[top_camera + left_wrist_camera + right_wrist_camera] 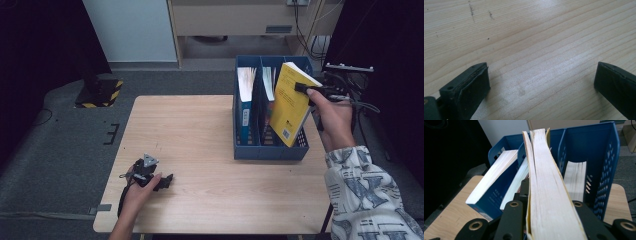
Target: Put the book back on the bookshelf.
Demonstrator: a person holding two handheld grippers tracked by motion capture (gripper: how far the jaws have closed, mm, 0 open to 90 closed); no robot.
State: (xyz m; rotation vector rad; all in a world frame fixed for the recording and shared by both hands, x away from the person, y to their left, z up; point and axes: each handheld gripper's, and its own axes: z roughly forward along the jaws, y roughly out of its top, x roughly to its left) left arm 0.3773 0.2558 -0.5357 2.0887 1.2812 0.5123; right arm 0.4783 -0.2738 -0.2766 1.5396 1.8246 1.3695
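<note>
A thick yellow book hangs tilted over the right end of a blue three-slot file rack, its lower corner down in the rack. My right gripper is shut on the book's upper edge. In the right gripper view the jaws of my right gripper press on both sides of the book's page block, with the rack beyond. My left gripper rests on the table's front left in a hand. My left gripper stands open over bare wood.
A blue-covered book stands in the rack's left slot and another book in the middle slot. Pale pages show in a slot beside the held book. The wooden table spreads left of the rack. A black-and-yellow striped base sits on the floor.
</note>
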